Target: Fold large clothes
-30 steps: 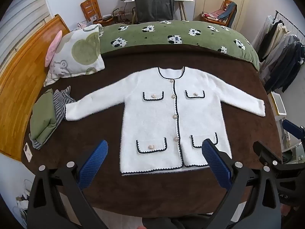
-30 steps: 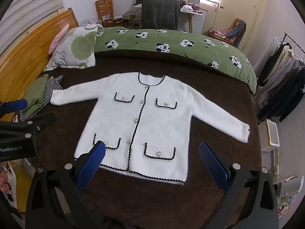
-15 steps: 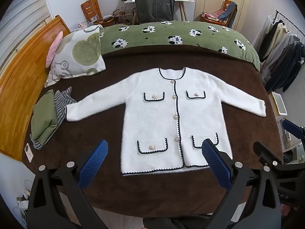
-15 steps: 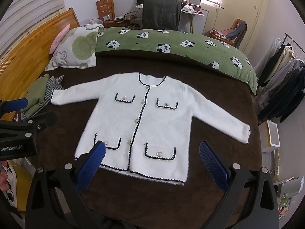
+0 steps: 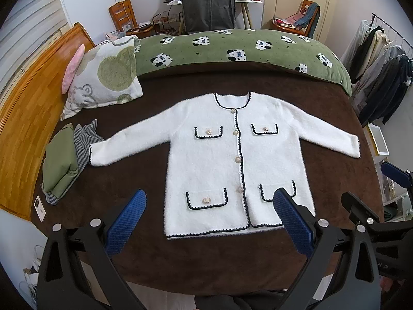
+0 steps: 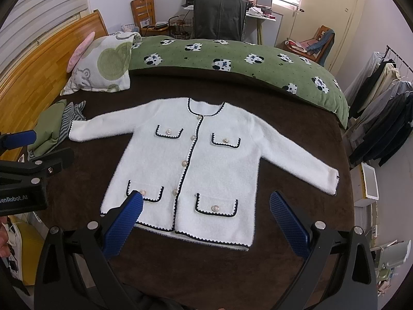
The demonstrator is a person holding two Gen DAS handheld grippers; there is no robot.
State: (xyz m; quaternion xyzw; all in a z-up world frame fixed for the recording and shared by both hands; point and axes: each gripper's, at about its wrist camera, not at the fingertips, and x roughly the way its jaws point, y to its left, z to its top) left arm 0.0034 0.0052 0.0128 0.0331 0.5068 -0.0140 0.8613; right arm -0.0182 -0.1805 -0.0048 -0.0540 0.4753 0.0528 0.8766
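Observation:
A white fuzzy cardigan (image 5: 232, 155) with navy trim, pearl buttons and several pockets lies flat, face up, on the brown bedspread (image 5: 180, 253), sleeves spread out; it also shows in the right wrist view (image 6: 196, 160). My left gripper (image 5: 210, 218) is open and empty, held above the cardigan's hem near the bed's front edge. My right gripper (image 6: 206, 221) is open and empty, also above the hem. The right gripper shows at the right edge of the left wrist view (image 5: 382, 201); the left gripper shows at the left edge of the right wrist view (image 6: 28, 155).
A stack of folded green and striped clothes (image 5: 64, 162) lies left of the cardigan's sleeve. A pillow (image 5: 103, 77) and a green panda blanket (image 5: 240, 49) lie at the back. A wooden headboard (image 5: 23, 118) runs along the left. A clothes rack (image 5: 382, 77) stands right.
Both grippers have crept slightly forward and down toward the cardigan's hem. The cardigan has not moved and both grippers stay open.

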